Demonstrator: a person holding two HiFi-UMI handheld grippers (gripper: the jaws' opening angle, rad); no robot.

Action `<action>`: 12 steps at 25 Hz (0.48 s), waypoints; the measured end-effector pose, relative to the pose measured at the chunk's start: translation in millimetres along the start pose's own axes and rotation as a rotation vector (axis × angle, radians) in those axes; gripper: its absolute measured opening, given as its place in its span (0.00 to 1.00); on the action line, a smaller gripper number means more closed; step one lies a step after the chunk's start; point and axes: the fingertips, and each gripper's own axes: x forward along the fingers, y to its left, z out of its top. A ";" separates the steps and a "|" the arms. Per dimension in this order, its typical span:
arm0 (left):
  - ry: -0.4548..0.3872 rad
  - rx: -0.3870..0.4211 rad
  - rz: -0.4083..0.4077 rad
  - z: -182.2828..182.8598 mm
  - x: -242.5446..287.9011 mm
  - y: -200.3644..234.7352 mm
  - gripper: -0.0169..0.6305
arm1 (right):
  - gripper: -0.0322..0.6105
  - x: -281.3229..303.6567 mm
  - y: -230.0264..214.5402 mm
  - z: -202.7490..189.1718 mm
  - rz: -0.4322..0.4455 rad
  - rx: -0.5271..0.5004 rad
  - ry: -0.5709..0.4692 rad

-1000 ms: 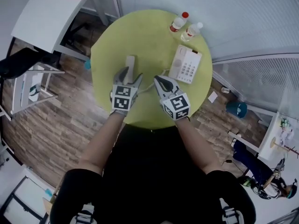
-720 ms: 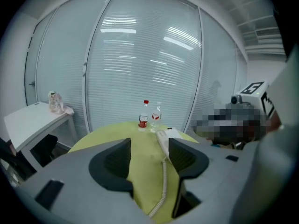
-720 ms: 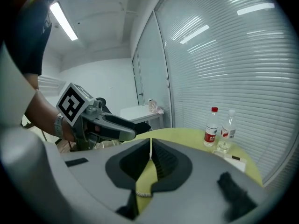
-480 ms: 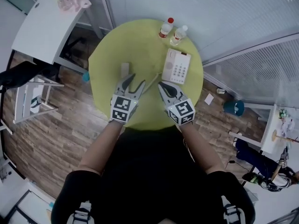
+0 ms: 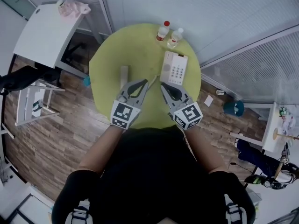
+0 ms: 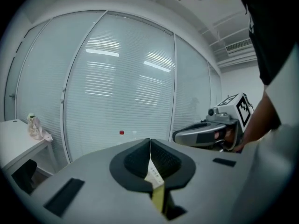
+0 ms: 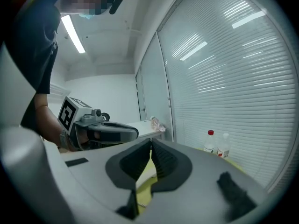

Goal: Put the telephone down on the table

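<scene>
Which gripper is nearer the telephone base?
Right. The right gripper is just short of the telephone base; the left gripper is further left, beside the handset.

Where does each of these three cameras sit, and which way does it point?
Head view: on the person's head, looking steeply down at the table and telephone; forearms, left gripper and right gripper show.
Left gripper view: rides the left gripper, looking along its just-closed, empty jaws toward the blinds; the person's arm shows.
Right gripper view: rides the right gripper, looking over its shut jaws toward the blinds; an arm shows.
Shared: each gripper view shows the other gripper and the red-capped bottle.
</scene>
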 end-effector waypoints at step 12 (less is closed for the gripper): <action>-0.074 0.031 -0.114 21.9 -4.4 -31.6 0.04 | 0.08 -19.9 6.6 23.7 0.030 -0.031 -0.109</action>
